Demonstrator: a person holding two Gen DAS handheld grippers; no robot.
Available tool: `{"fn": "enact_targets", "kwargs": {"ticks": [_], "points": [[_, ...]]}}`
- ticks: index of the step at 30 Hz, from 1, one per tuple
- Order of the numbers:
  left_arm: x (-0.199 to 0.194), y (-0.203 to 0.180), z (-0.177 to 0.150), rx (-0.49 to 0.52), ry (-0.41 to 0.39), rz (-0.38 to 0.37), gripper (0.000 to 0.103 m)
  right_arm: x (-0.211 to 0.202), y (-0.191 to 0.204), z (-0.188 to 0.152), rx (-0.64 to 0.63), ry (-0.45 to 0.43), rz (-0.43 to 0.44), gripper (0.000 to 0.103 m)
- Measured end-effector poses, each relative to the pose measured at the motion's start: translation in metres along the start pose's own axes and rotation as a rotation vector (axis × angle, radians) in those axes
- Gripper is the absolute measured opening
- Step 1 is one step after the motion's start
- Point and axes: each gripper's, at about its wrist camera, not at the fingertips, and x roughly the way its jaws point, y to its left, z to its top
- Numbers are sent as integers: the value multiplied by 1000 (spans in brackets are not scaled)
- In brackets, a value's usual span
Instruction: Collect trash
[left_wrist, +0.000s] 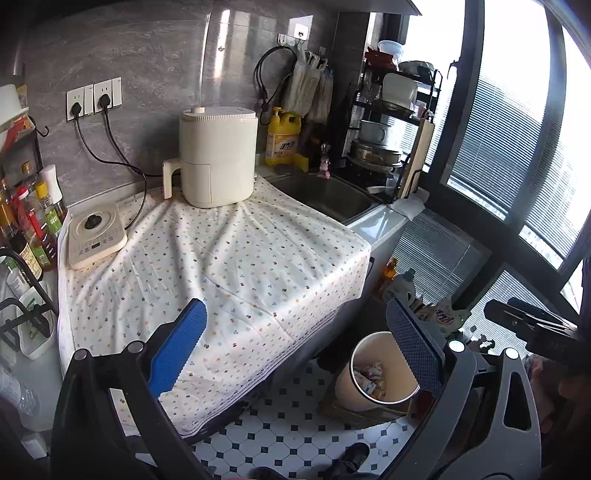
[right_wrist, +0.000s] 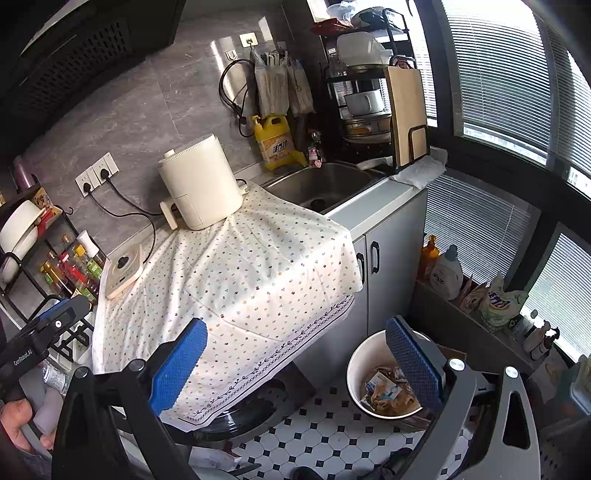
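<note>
A white round trash bin (left_wrist: 373, 369) stands on the tiled floor by the counter, with crumpled wrappers (left_wrist: 369, 376) inside; it also shows in the right wrist view (right_wrist: 362, 369), holding wrappers (right_wrist: 388, 391). My left gripper (left_wrist: 295, 350) is open and empty, held above the counter's front edge and the floor. My right gripper (right_wrist: 295, 362) is open and empty, also above the cloth's edge, its right finger over the bin. The floral cloth (left_wrist: 221, 258) on the counter carries no loose trash that I can see.
A white air fryer (left_wrist: 218, 155) and a small cooker (left_wrist: 96, 236) stand on the cloth. A sink (left_wrist: 325, 195), a yellow detergent bottle (left_wrist: 282, 136) and a dish rack (left_wrist: 388, 122) are at the back right. Sauce bottles (left_wrist: 29, 221) stand at left. Detergent bottles (right_wrist: 447, 273) line the window ledge.
</note>
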Motion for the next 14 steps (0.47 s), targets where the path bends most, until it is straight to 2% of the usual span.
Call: {"fn": "enact_targets", "kwargs": {"ticks": [6,8,11,14], "points": [[-5,9,-4,-1,-2,-21,97,2,8,-9,4,23,-13,95],[-7,13,-5,2,-9,-6,97,1,11,-9,6,18,-18,95],[-3,19,-7,1,4,-47,97,-4,14,-12,12,8,-41,95],[4,23,-11,17,10,-56,97,-4,14,-16,19,24,-66,95]]}}
